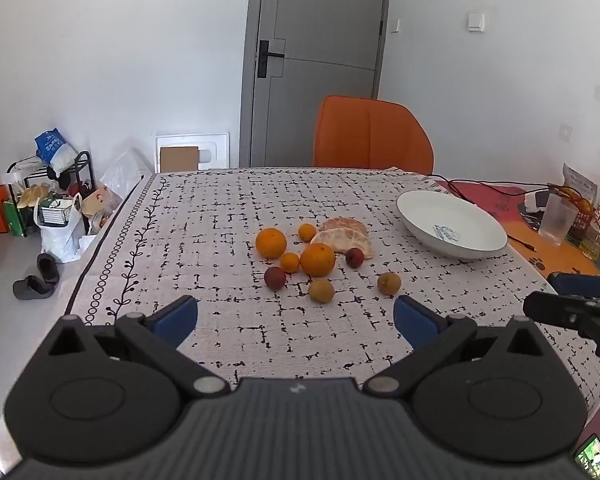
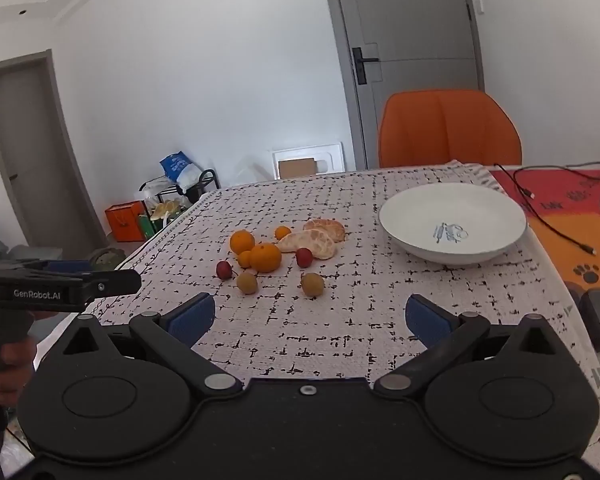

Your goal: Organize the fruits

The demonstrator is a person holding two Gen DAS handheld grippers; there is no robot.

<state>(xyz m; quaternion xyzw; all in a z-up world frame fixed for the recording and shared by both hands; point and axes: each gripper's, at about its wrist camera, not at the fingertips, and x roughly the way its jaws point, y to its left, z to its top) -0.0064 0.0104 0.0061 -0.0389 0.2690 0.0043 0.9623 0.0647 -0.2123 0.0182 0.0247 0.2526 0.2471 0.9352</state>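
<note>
- Left gripper (image 1: pixel 296 316), lower centre of the left wrist view: fingers (image 1: pixel 178 318) spread wide apart, nothing between them; it hangs over bare cloth short of the fruit.
- Right gripper (image 2: pixel 310 318), lower centre of the right wrist view: fingers (image 2: pixel 192 318) likewise wide apart and empty; its body also shows at the right edge of the left wrist view.
- Fruits, a loose cluster at mid-frame on the bench (image 1: pixel 204 216): two larger oranges (image 1: pixel 271 243), two small ones (image 1: pixel 289 262), two peeled citrus pieces (image 1: pixel 346 242), two dark red fruits (image 1: pixel 275 278) and two yellow-brown ones (image 1: pixel 321 290); several touch or sit just beside one another.
- White bowl (image 2: pixel 452 222), right of the cluster and apart from it, empty; judged the likely destination, with no fruit yet moved.
- Risk, crowding: wide fingers coming down on a packed fruit could nudge its neighbours; round fruit would roll across the cloth, possibly towards the bench edge at the left.
- Risk, softness: the peeled pieces would probably squash or split under a firm squeeze.
- Risk, collision: both grippers face the same cluster; reaching together could knock them together.
</note>
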